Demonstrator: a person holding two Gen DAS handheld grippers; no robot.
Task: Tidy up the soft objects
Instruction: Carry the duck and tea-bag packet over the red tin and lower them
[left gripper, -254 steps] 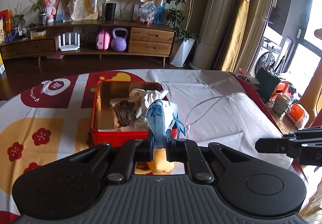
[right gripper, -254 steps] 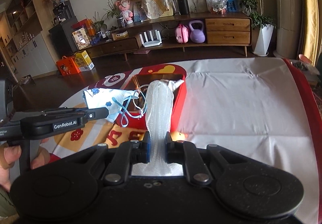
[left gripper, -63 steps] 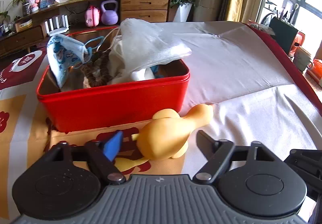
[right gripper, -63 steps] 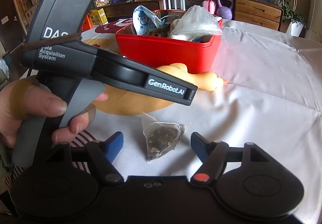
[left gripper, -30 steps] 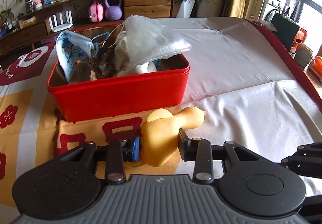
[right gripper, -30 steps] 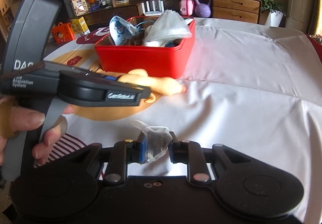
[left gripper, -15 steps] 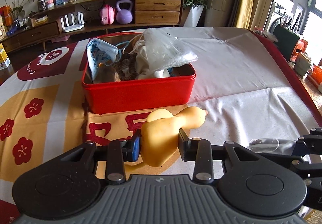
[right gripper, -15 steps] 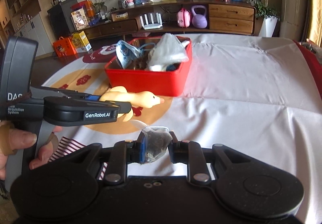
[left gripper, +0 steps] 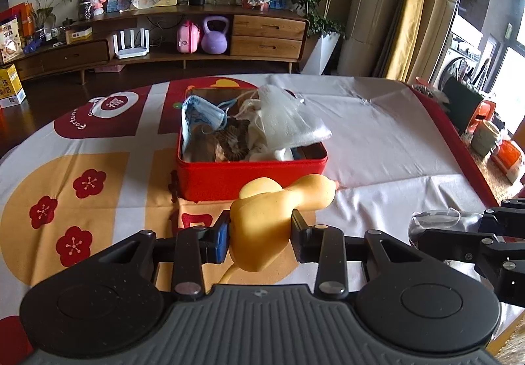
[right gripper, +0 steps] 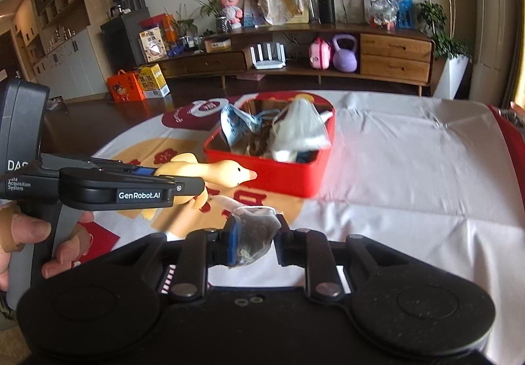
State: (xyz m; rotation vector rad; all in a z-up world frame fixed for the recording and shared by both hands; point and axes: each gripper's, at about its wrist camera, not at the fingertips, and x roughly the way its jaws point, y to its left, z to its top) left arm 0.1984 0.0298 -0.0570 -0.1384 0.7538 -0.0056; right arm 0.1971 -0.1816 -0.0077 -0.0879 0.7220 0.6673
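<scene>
Gripping a soft yellow rubber duck [left gripper: 265, 220] at its body, the left gripper [left gripper: 259, 232] is level above the patterned tablecloth [left gripper: 82, 168], fingers closed on it, duck's head pointing far-right; the person's hand [right gripper: 29, 240] wraps the handle. Right gripper [right gripper: 254, 243], near and right of it, is clamped on a small translucent mesh tea bag [right gripper: 254, 233] with dark filling. Both held items sit just near of the red rectangular metal tin [left gripper: 251, 176], which holds a blue pleated face mask [left gripper: 200, 117], a white gauzy pouch [left gripper: 288, 122] and a brown scrunchie-like item [left gripper: 231, 142].
</scene>
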